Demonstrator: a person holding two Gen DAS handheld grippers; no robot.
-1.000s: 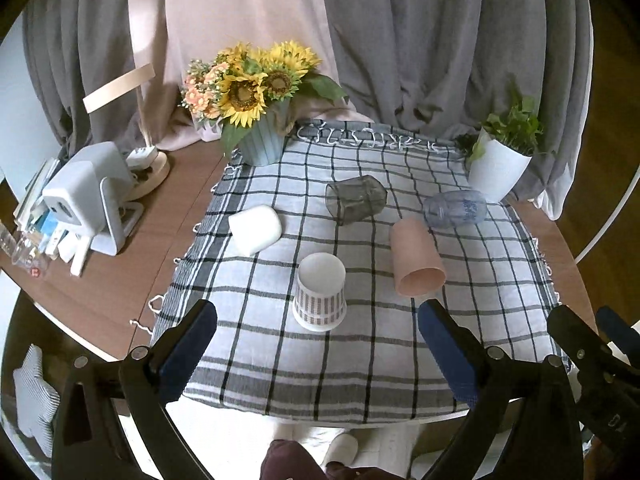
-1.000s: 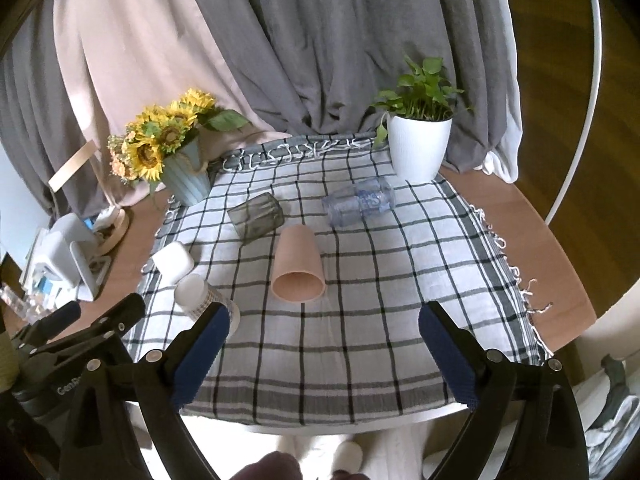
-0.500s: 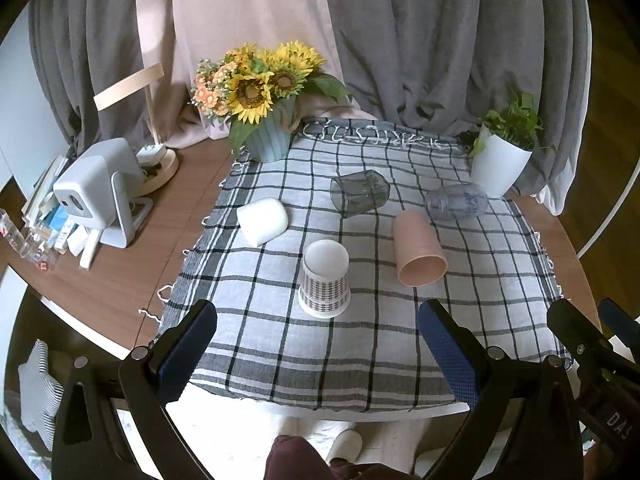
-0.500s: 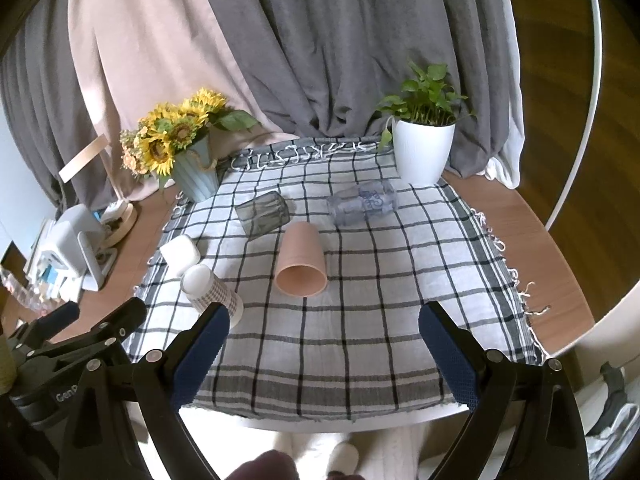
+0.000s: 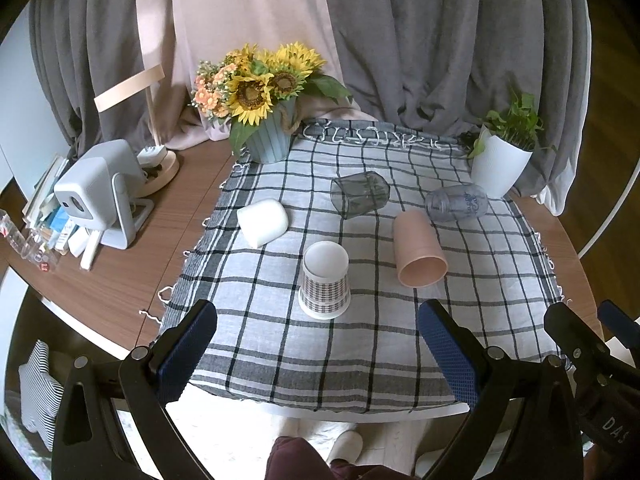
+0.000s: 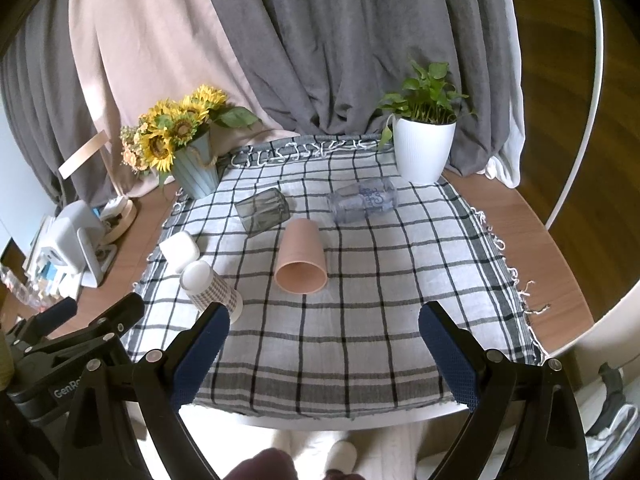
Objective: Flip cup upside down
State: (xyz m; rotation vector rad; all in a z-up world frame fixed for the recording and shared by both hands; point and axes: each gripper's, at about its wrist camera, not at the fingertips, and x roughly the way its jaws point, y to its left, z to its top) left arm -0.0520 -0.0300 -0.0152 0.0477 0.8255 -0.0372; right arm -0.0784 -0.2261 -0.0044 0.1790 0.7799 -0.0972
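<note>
Several cups sit on a checked cloth (image 5: 360, 344). A patterned white paper cup (image 5: 325, 279) stands upside down near the front; it also shows in the right wrist view (image 6: 210, 285). A pink cup (image 5: 418, 250) (image 6: 301, 257), a white cup (image 5: 262, 222) (image 6: 180, 249), a grey glass (image 5: 360, 194) (image 6: 262, 212) and a clear printed cup (image 5: 456, 202) (image 6: 363, 201) lie on their sides. My left gripper (image 5: 318, 356) is open and empty, held back at the table's front edge. My right gripper (image 6: 324, 356) is open and empty, also at the front edge.
A sunflower vase (image 5: 266, 120) stands at the cloth's back left, a white plant pot (image 5: 500, 164) at the back right. A small white projector (image 5: 98, 196) and clutter sit on the wooden table (image 5: 132, 272) at left. Curtains hang behind.
Both grippers have drawn back and up from the table, so the cups look smaller and farther. No cup has moved.
</note>
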